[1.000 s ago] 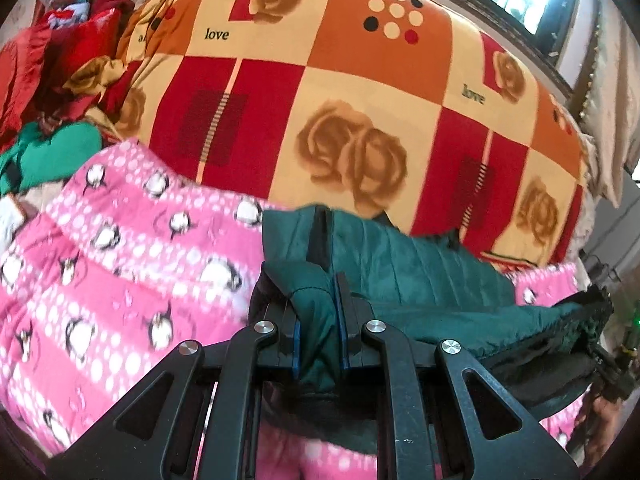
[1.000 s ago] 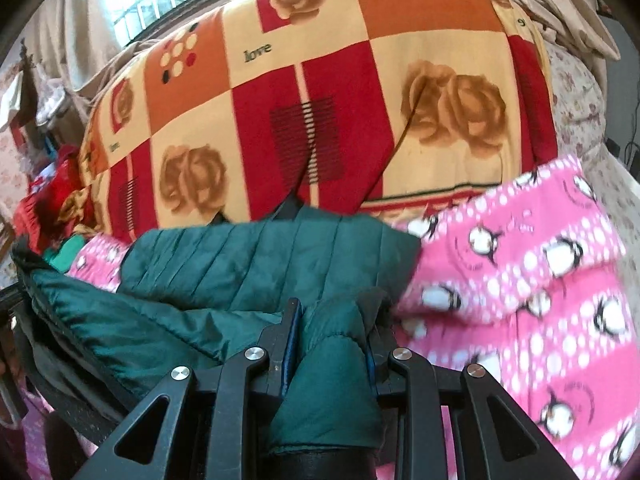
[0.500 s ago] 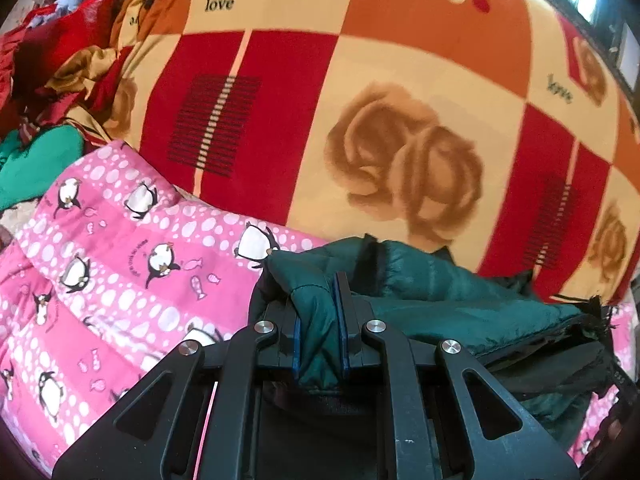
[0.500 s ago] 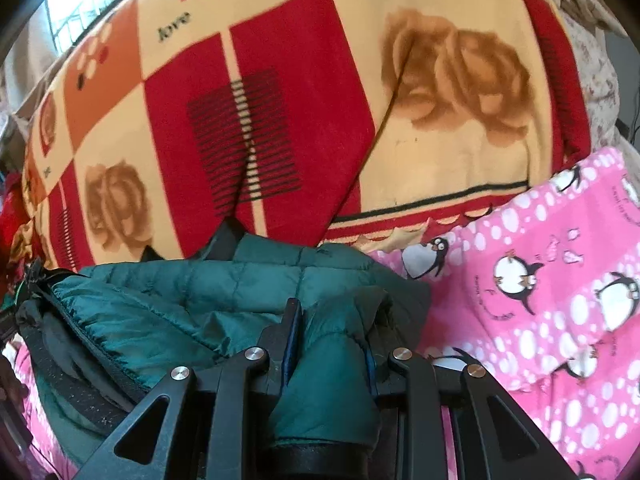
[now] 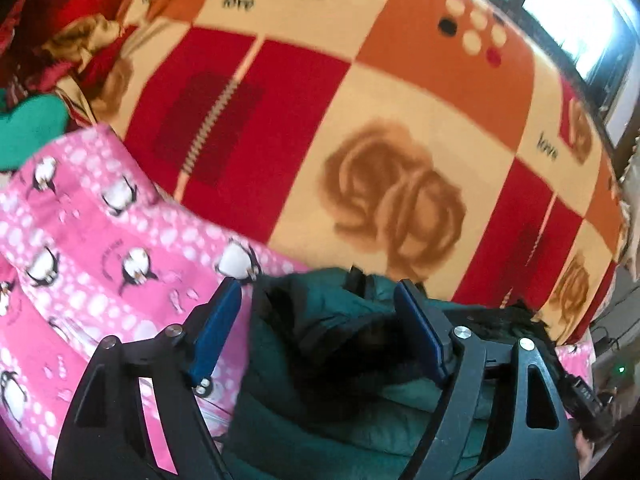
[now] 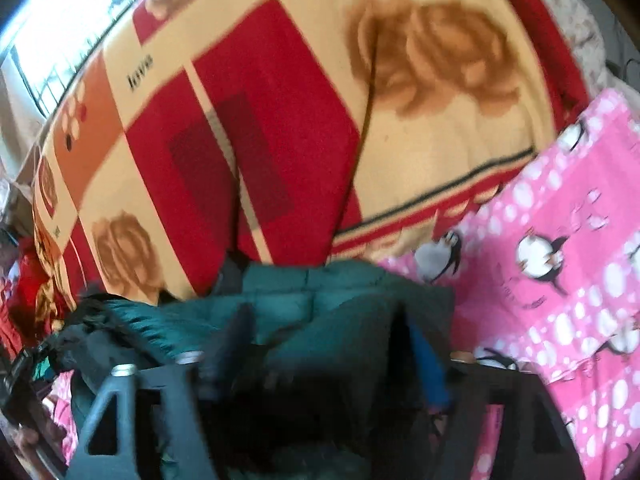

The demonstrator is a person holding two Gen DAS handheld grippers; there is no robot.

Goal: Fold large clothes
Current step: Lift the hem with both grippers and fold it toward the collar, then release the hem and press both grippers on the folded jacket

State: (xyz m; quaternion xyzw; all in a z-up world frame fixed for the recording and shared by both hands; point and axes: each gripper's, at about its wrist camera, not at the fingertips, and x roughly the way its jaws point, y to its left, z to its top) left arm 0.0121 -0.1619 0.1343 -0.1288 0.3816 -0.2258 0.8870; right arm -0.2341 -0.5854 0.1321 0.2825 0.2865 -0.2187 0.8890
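A dark green quilted jacket (image 5: 328,360) lies bunched on the pink penguin-print blanket (image 5: 100,248), at the near edge of the rose-patterned blanket. My left gripper (image 5: 318,292) is open, its blue pads (image 5: 218,328) spread either side of the jacket's left end. In the right wrist view the jacket (image 6: 320,320) fills the lower middle. My right gripper (image 6: 324,320) is open too, its fingers (image 6: 430,364) apart over the jacket's right end. Both views are motion-blurred.
A red, orange and cream blanket with roses (image 5: 380,140) covers the bed behind; it also shows in the right wrist view (image 6: 320,120). Red and green clothes (image 5: 36,120) are heaped at the far left. A window (image 5: 580,20) is behind the bed.
Both grippers were shut on folds of the green jacket; now both have opened and let it go. The jacket has been carried forward towards the rose blanket and lies lower.
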